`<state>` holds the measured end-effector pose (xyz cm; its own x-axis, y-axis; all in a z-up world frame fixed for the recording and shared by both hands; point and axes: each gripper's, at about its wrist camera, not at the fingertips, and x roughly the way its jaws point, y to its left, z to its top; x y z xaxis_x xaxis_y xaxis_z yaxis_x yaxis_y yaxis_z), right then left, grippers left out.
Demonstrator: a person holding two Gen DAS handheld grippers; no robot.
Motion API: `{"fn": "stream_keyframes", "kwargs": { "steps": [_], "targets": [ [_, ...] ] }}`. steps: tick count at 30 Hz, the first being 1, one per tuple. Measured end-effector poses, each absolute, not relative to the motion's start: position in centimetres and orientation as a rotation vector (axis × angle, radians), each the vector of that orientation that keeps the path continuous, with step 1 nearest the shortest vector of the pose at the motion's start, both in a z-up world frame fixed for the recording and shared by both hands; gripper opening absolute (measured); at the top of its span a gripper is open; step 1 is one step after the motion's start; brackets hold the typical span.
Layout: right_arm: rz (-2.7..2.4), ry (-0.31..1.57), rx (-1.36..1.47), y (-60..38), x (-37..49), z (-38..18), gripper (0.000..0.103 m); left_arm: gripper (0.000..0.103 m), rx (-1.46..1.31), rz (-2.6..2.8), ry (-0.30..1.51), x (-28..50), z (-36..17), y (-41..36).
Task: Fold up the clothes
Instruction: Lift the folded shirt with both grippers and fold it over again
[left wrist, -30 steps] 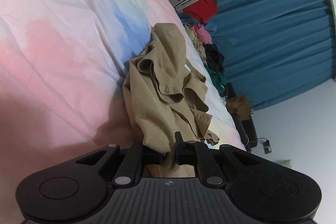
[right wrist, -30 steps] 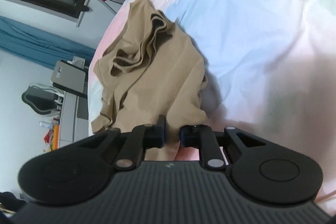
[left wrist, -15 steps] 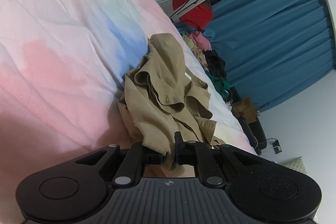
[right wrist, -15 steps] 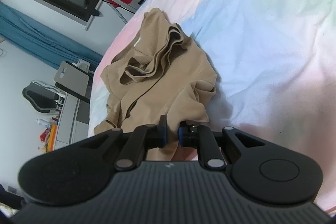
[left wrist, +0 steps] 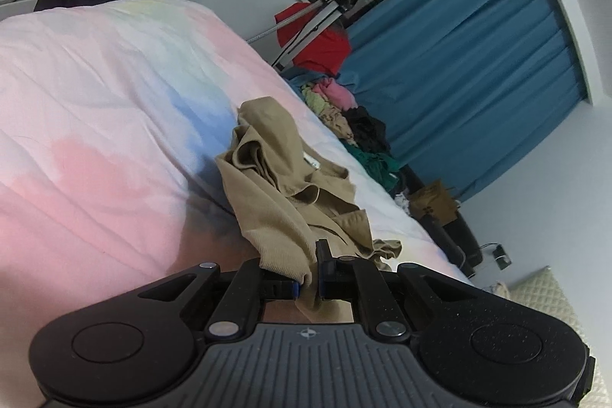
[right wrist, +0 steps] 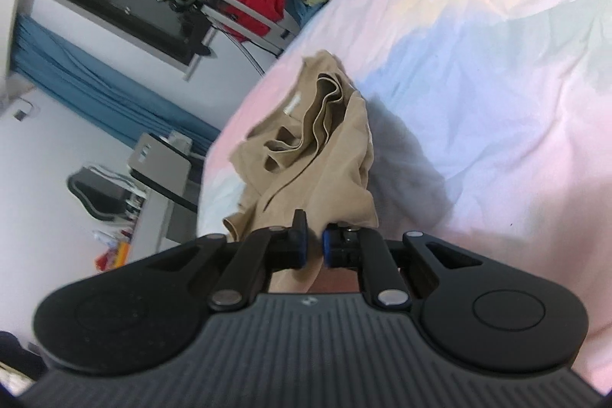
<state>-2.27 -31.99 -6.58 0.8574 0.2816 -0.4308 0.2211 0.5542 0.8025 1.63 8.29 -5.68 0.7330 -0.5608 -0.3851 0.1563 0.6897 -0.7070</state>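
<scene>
progress: early, no fold made yet | item: crumpled tan ribbed knit garment (left wrist: 283,201) bunched on the pastel tie-dye bed cover (left wrist: 95,125) | left claw (left wrist: 309,278) – clamped on its near hem | right claw (right wrist: 313,247) – pinched tight on another near edge | left: spread flat, then fold

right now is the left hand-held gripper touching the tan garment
Touching. The left wrist view shows the left hand-held gripper with its pads pinched on a fold of the tan garment.
</scene>
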Motion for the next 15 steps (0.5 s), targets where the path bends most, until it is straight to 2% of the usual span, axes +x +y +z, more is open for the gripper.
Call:
{"fn": "stream_keyframes", "kwargs": {
  "steps": [8,15],
  "targets": [
    [0.088,0.506,0.977,-31.3,-7.2,-3.2,0.01,0.008,-0.732,-0.464,0.517,-4.5,-2.3,9.6],
    [0.101,0.524,0.896,-31.2,-12.9,-0.2,0.01,0.008,-0.666,-0.492,0.557,-10.6,0.0,9.7]
  ]
}}
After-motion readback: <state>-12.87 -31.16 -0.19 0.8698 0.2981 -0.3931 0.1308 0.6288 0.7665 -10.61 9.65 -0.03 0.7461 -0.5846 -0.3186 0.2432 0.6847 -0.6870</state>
